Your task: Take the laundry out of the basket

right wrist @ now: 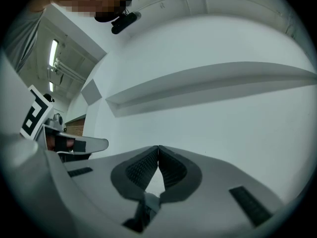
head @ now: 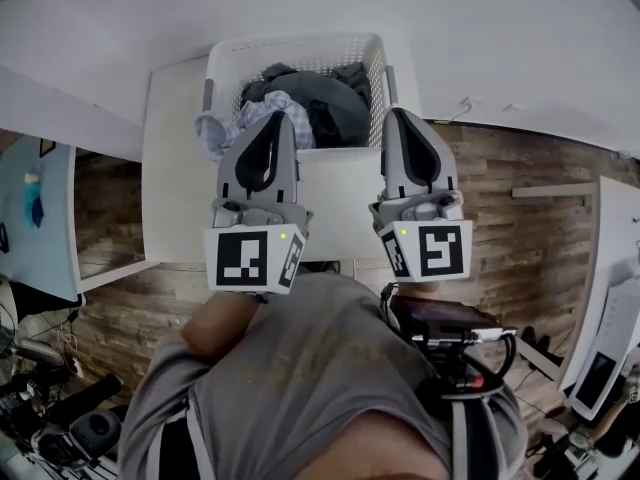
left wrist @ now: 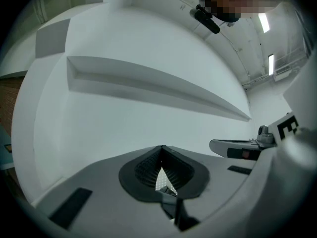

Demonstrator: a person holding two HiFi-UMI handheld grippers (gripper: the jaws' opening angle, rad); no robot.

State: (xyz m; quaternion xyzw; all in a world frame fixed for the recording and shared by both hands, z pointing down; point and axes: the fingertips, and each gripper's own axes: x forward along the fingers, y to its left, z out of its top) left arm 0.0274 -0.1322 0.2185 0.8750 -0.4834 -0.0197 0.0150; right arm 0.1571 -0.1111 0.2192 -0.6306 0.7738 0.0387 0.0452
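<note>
Beyond the person's grey shirt (head: 300, 368), the left gripper (head: 283, 118) and the right gripper (head: 395, 115) hover at the near rim of the basket (head: 300, 53), both clenched on nothing. Laundry (head: 325, 103) fills the basket. Unless the jaws part first, they will probably only push the clothes, and the light basket may slide.

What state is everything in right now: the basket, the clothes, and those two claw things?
Basket: upright on the table, full.
Laundry: piled inside the basket; one pale piece hangs over its left rim.
Left gripper: shut, empty.
Right gripper: shut, empty.
</note>
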